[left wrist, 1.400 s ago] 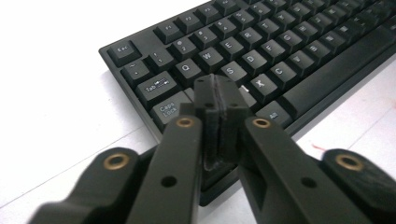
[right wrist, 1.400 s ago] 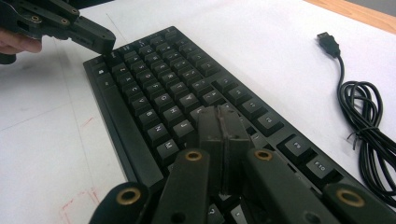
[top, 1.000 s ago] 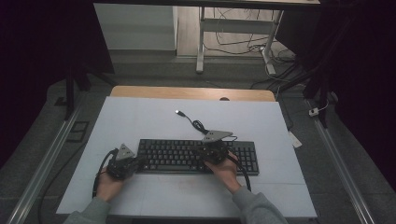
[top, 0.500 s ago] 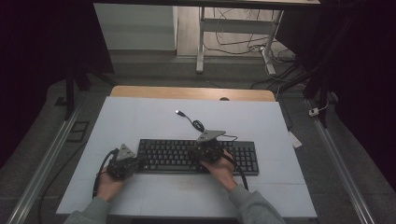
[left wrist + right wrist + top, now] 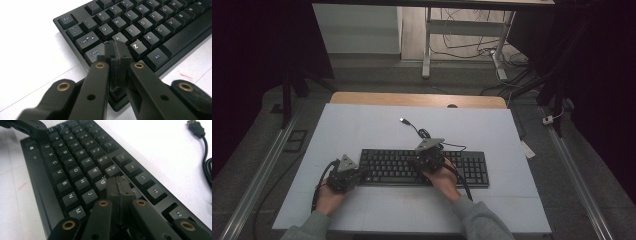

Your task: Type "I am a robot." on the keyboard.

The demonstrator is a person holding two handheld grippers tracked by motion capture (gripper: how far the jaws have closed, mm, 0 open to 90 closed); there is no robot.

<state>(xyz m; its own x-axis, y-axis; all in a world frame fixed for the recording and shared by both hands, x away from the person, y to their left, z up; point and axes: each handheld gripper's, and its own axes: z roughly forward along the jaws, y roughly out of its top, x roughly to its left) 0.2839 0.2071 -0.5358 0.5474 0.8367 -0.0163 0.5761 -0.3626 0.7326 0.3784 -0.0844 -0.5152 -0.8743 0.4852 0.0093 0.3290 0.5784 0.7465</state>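
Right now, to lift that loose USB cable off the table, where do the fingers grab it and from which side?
Probably the USB plug at the cable's free end: it lies flat on bare table, apart from the keyboard. Come from above, fingers across its narrow sides. The coiled slack near the keyboard would likely slip.

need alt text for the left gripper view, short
The left claw, its jaws pressed together with nothing between them, points down at the left end of a black keyboard, its tip beside the A key and Caps Lock key. The keyboard lies on a white table.
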